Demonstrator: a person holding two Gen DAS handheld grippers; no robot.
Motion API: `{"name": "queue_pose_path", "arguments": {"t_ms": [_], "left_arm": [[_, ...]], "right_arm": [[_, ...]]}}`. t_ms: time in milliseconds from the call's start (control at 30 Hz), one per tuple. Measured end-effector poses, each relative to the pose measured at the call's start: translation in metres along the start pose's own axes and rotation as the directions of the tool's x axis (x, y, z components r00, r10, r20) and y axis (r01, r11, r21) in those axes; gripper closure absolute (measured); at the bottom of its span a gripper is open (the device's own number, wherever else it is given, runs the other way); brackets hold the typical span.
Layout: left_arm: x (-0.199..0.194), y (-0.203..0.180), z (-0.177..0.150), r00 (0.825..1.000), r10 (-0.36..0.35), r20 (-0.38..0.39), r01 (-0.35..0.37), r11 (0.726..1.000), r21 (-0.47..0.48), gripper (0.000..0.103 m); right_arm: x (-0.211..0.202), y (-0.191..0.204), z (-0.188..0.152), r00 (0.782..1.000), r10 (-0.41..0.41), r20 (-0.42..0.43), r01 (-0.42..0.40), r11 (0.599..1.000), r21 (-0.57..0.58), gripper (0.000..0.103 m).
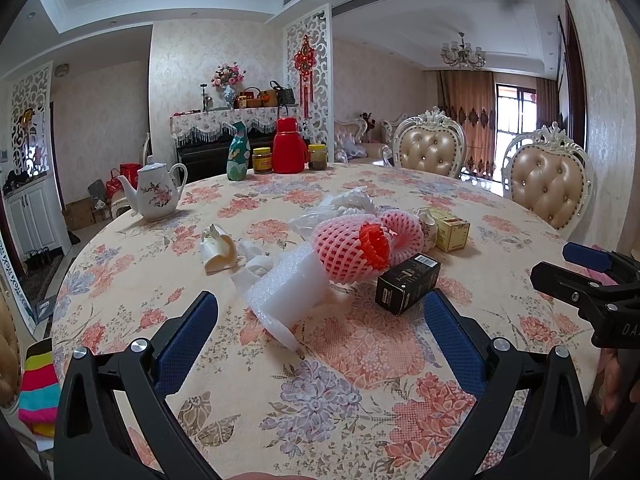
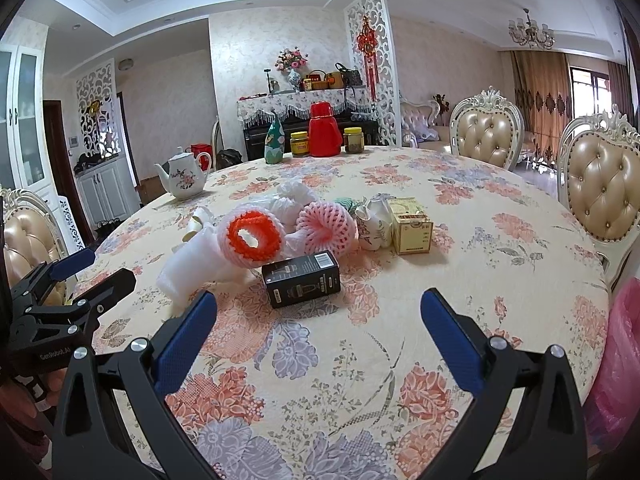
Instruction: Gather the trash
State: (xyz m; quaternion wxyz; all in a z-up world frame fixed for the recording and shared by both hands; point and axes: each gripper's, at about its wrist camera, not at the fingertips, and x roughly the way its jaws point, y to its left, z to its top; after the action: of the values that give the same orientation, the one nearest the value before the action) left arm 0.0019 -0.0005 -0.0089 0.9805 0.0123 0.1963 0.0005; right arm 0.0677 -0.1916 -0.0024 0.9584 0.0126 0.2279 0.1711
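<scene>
Both grippers hang over the near edge of the round desk [image 1: 500, 280], and neither holds anything: the left gripper [image 1: 320, 336] has its jaws spread wide and empty, and so has the right gripper [image 2: 318, 332]. The trash lies bunched near the middle of the desk, ahead of both: a white foam sheet [image 1: 286, 296], a pink foam fruit net [image 1: 344, 250] with an orange one tucked in its mouth, a black box [image 1: 406, 282], a yellow box [image 1: 450, 232], a clear plastic bag [image 1: 344, 204] and a crumpled paper cup [image 1: 218, 250] off to the left. Judging by the wide jaws aimed at the pile, each hand is set for a first pick, the left lined up with the foam sheet, the right with the black box [image 2: 302, 282]. The teapot [image 1: 154, 192], red flask [image 1: 288, 146] and jars at the far rim stand upright and apart from the pile, so they look like keepers, not trash. Only the right wrist view shows a pink plastic bag [image 2: 618, 360] hanging just past the desk's right edge, likely where the trash goes; only the left wrist view shows the striped cloth [image 1: 38, 388] at the left edge.
</scene>
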Motion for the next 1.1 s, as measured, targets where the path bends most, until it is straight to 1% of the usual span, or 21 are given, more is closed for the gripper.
{"name": "queue_pose_path", "arguments": {"t_ms": [1100], "left_arm": [[-0.0004,0.0007,-0.0006,1.000,-0.002,-0.001,0.002,1.000,-0.002,0.007]], "right_arm": [[-0.0001,0.0003,-0.0029,1.000,0.007,-0.001,-0.007,1.000,0.012,0.004]]}}
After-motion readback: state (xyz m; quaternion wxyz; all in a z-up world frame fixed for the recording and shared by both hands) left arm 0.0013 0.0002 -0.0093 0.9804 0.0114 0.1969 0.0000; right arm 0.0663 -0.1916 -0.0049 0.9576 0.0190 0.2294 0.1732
